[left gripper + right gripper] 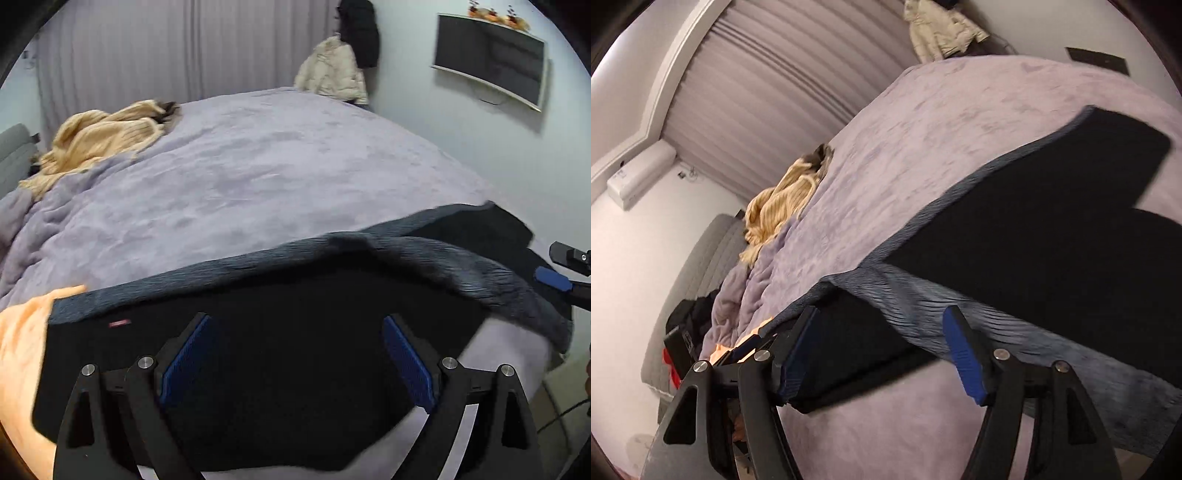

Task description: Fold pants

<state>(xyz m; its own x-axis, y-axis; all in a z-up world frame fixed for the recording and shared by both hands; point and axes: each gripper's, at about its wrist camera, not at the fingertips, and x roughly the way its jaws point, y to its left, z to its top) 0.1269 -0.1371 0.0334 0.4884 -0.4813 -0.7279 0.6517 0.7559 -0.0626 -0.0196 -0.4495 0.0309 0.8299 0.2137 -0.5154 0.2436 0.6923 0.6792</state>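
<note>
Here's the bed [258, 177], spread with a lilac blanket, and the dark pants [295, 350] lie flat across its near edge, filling the lower half of the left wrist view from nine o'clock round to three. The left gripper [295, 358] hangs over them with its jaws set wide, blue pads well apart, nothing pinched between them, only dark cloth beneath. At three o'clock in that same view the right gripper [554, 278] pokes in beside the ribbed fold of the pants. From the right wrist camera, that gripper [882, 354] also shows its jaws spread, no cloth clamped; the pants [1015, 229] sit under and beyond it, two dark legs forking toward two o'clock. A tan knit garment [99, 136] is crumpled at ten o'clock on the far side of the bed, and an orange cloth [22, 354] peeks from under the pants at nine o'clock. A pale jacket [332, 72] hangs on the wall at one o'clock, a wall-mounted screen [491, 61] further right.
</note>
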